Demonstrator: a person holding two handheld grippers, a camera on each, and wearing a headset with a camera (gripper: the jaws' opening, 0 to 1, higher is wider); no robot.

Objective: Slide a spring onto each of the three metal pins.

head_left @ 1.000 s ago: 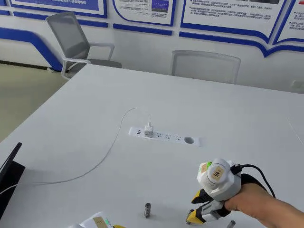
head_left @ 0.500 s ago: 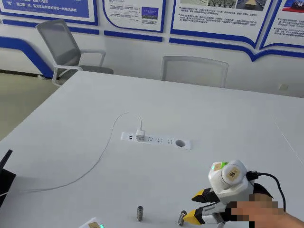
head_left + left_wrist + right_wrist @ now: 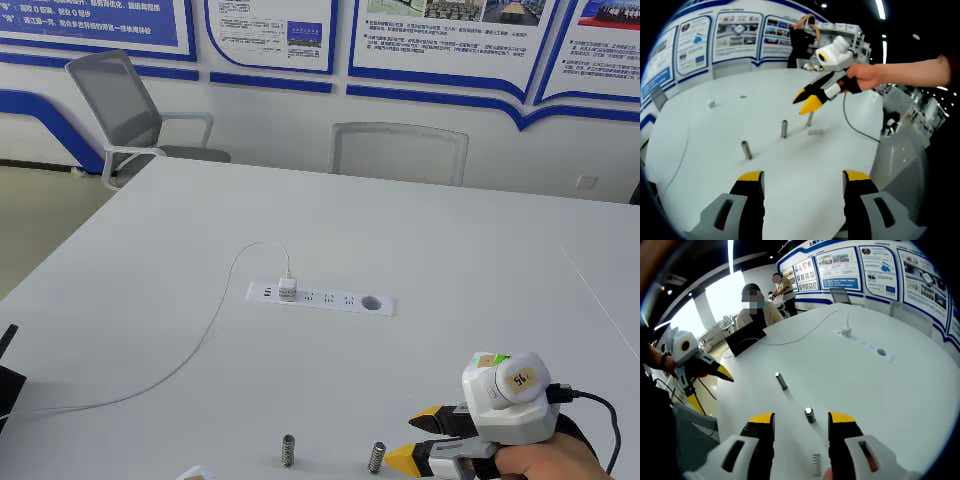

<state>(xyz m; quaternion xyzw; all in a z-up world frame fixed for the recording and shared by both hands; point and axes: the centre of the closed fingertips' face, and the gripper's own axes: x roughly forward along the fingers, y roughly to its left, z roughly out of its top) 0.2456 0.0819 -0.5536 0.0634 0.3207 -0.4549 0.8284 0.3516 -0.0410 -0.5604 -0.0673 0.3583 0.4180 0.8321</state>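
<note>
Pins point(image 3: 784, 128) stand between left gripper point(image 3: 803, 176) and right gripper point(image 3: 402, 440) (labelled "15"), both jaws open

Pins point(image 3: 784, 128): three, upright, in a row | spring point(image 3: 816, 465): loose, lying flat near one pin

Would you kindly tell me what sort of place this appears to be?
Probably an office meeting room or showroom: a large white table with an inset power strip, mesh chairs at its far edge, and blue-bordered information posters along the wall.
</note>
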